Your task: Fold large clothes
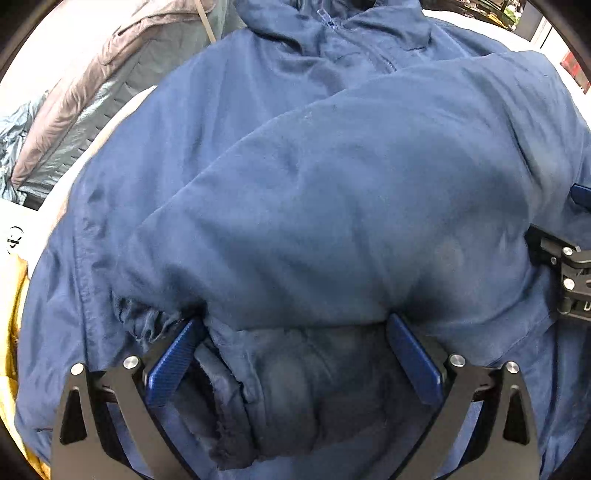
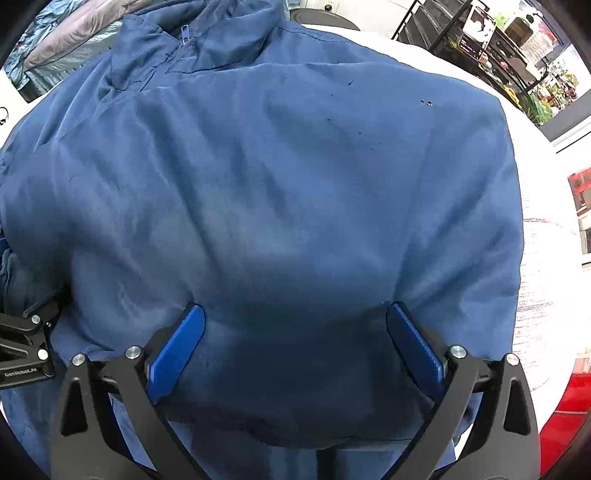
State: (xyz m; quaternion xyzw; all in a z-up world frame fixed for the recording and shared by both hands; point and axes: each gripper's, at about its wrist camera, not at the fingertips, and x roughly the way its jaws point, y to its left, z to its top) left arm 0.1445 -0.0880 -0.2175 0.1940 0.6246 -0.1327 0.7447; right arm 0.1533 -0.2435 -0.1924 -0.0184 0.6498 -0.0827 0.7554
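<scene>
- The left gripper (image 1: 295, 325) points almost straight down with its blue pads spread wide. A frayed sleeve cuff (image 1: 229, 398) of the big soft blue zip-up jacket (image 1: 332, 184) lies between the pads, but they do not pinch it.
- The right gripper (image 2: 295, 321) is also spread wide and let go. It sits just over the near edge of the jacket, and holds nothing.
- The jacket lies spread on the white table (image 2: 535, 295), with its collar and zipper (image 1: 328, 22) at the far end.
- The sleeves look folded in over the front, so I think the first folds are done. I think the jacket has yet to be folded up into a smaller bundle.
- Something yellow (image 1: 11, 314) lies at the left edge of the table.
- Past the jacket lies a grey and light blue puffy coat (image 1: 74, 110), likely waiting its turn.
- Far off on the right stands a black wire shelf (image 2: 498, 40) full of small things.
</scene>
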